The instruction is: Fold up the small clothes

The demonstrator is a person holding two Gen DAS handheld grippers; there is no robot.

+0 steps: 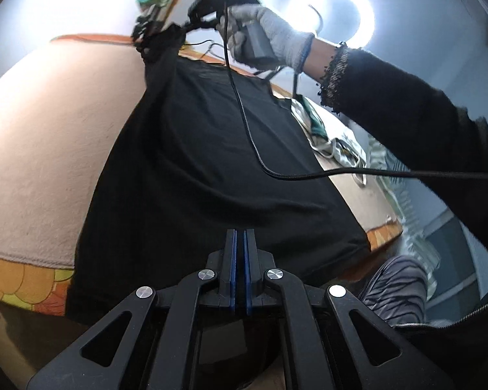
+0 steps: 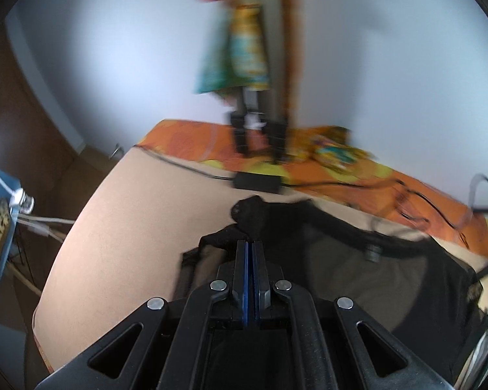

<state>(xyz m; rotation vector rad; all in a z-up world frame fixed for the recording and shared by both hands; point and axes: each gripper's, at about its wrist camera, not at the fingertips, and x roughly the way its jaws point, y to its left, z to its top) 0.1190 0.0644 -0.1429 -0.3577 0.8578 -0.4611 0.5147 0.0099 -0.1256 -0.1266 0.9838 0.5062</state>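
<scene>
A black garment (image 1: 211,146) is stretched over the beige cloth surface (image 1: 48,130) between both grippers. In the left wrist view my left gripper (image 1: 240,231) is shut on the near hem, its blue pads pressed together with fabric in them. At the far end my right gripper (image 1: 166,37), held by a gloved hand (image 1: 273,32), pinches the garment's other corner and lifts it. In the right wrist view the right gripper (image 2: 251,243) is shut on bunched black fabric (image 2: 253,214). The rest of the garment trails off to the right.
A black cable (image 1: 244,113) hangs across the garment. Other clothes (image 1: 335,143) lie in a pile at the right. An orange floral sheet (image 2: 195,143) borders the beige cloth. At the back are a black adapter box (image 2: 257,180), stand legs (image 2: 260,130) and a ring light (image 1: 335,9).
</scene>
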